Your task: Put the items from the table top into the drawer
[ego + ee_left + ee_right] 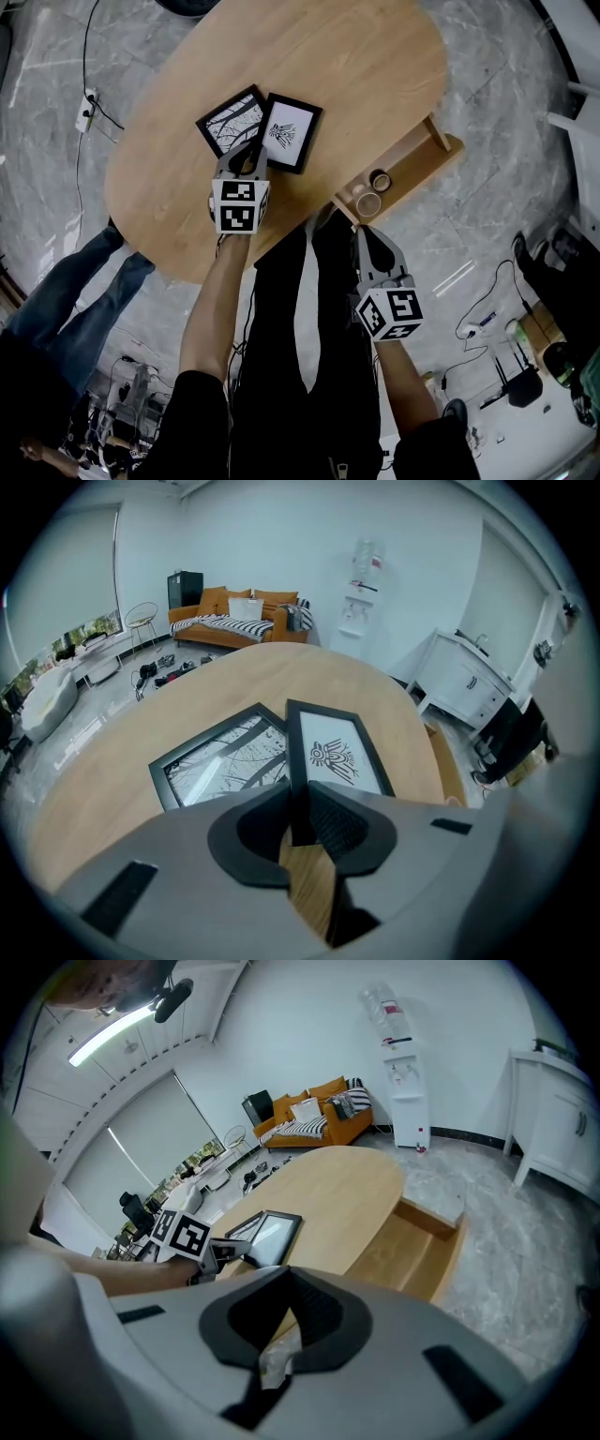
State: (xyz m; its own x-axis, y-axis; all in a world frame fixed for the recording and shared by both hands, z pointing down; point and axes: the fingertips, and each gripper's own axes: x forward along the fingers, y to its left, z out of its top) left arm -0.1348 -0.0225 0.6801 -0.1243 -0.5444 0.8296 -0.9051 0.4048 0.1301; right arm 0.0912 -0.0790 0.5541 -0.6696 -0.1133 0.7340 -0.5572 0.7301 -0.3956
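Two black picture frames lie side by side on the oval wooden table (309, 56): one with a branch print (230, 120) (220, 766) and one with a white sheet and a dark bird motif (290, 132) (339, 755). My left gripper (249, 152) (300, 808) points down at the white frame's near left corner, and its jaws are shut on that frame's edge. The open wooden drawer (417, 150) (412, 1246) sticks out of the table's right side and holds two round rolls (375, 192). My right gripper (367, 234) (281, 1288) hangs shut and empty below the drawer's front.
A person in jeans (75, 281) stands at the table's left near edge. A power strip (86, 108) and cables lie on the grey floor at left, with more cables and devices (516, 375) at right. A sofa (234, 621) and white cabinets (469, 682) stand far off.
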